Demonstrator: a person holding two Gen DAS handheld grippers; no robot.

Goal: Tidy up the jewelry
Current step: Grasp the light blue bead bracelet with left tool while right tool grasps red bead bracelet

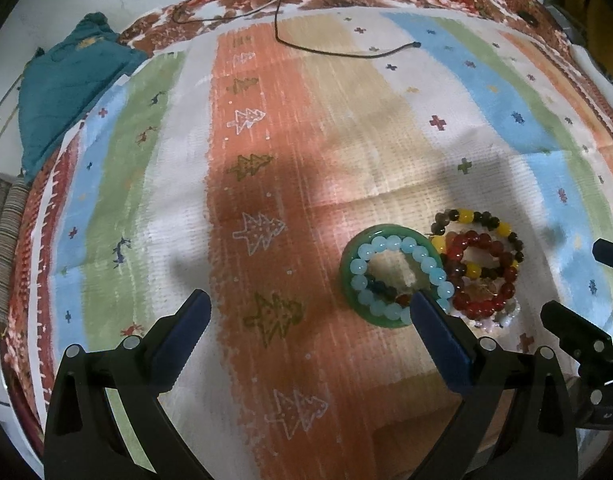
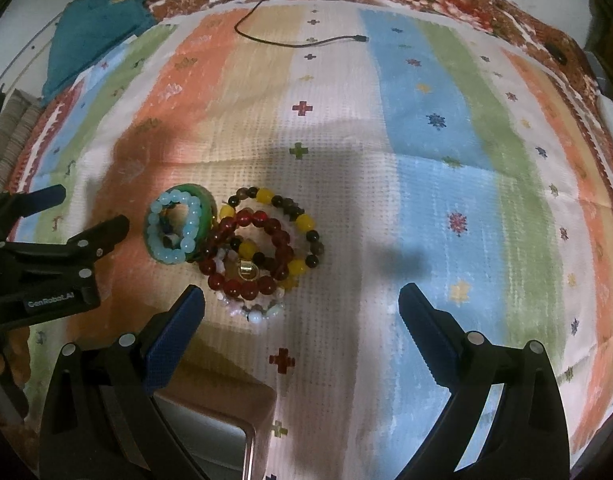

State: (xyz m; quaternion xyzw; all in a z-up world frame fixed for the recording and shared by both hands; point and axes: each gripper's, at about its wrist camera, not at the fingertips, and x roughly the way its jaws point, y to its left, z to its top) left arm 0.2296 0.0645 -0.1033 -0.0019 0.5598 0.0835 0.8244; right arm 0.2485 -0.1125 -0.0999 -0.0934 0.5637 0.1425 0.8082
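A pile of bracelets lies on the striped cloth. A light-blue bead bracelet [image 1: 402, 276] rests on a green bangle [image 1: 348, 280]; both show in the right wrist view [image 2: 186, 232] [image 2: 200, 200]. Beside them lie a red bead bracelet [image 1: 486, 276] [image 2: 262, 256], a yellow-and-brown bead bracelet [image 1: 478, 220] [image 2: 290, 216] and a pale bead bracelet [image 2: 258, 312]. My left gripper [image 1: 310, 308] is open, its right finger just over the green bangle's near edge. My right gripper [image 2: 302, 304] is open, above the cloth just near of the pile. Both are empty.
A box with a shiny rim [image 2: 226, 432] sits at the near edge under my right gripper. A black cable [image 1: 346, 50] lies at the far side of the cloth. A teal cloth [image 1: 66, 92] lies at the far left.
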